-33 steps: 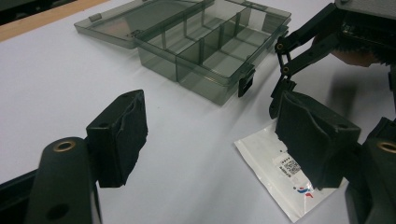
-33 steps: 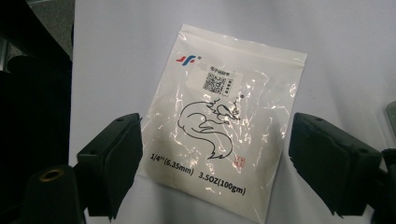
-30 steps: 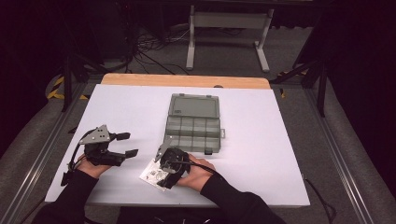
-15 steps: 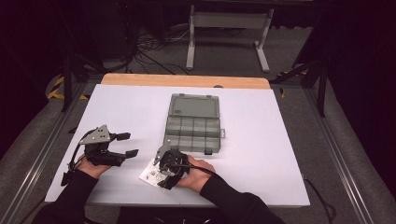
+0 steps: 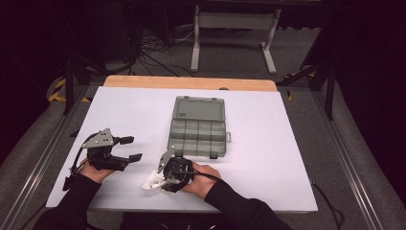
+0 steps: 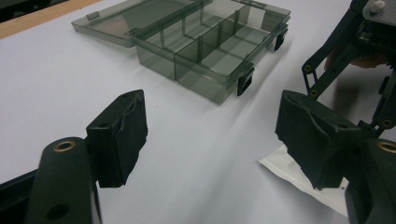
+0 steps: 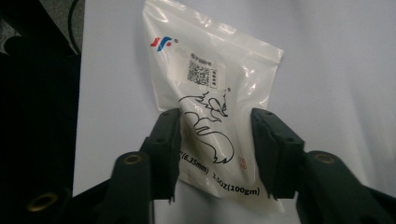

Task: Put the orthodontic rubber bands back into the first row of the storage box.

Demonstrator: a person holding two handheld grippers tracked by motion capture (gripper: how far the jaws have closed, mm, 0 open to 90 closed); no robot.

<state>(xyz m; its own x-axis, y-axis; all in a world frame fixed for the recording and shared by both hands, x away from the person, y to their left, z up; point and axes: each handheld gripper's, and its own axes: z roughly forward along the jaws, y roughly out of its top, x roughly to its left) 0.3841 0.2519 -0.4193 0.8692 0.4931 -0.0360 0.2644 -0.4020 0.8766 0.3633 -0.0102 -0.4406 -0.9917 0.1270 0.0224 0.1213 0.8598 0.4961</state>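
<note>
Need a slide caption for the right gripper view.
Right gripper jaws, just closing, straddle a printed white zip bag lying on the white table.

The bag (image 7: 212, 112) is showing a red and blue logo at its top left, a small label with a square code below it, too small to read, a black line drawing in the middle, and printed near its bottom "(6.35mm)" and "3.5OZ(100gm)".

Glossy plastic pouch (image 7: 212, 107), matt white table (image 5: 287, 143)
</note>
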